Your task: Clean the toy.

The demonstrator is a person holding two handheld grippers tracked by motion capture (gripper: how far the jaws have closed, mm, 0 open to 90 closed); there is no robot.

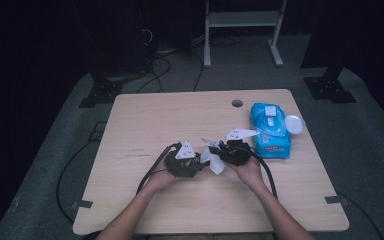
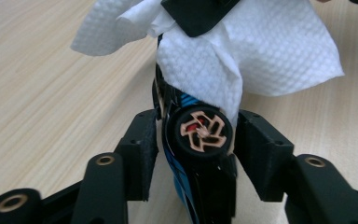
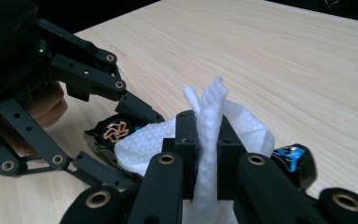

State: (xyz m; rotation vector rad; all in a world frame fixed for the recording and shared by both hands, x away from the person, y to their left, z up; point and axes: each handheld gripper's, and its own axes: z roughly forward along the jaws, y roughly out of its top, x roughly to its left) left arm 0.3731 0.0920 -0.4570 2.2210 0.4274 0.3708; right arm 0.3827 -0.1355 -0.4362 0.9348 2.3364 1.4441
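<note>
High view: left gripper (image 1: 192, 162) & right gripper (image 1: 220, 152) meet nose to nose at mid-table, white wipe (image 1: 214, 161) bunched between them; wipes pack (image 1: 270, 131) sits off beyond the right one.

Left gripper view: jaws partly closed, clamped on a black-blue toy car (image 2: 196, 154) standing on edge between them, orange-spoked wheel (image 2: 200, 130) facing the cam. Prob. held so to steady it for wiping. Wipe drapes just ahead of the tips.

Right gripper view: jaws nearly shut, pinching a wipe fold (image 3: 209, 140) upright; rest lies over the car (image 3: 293, 161) ahead.
</note>
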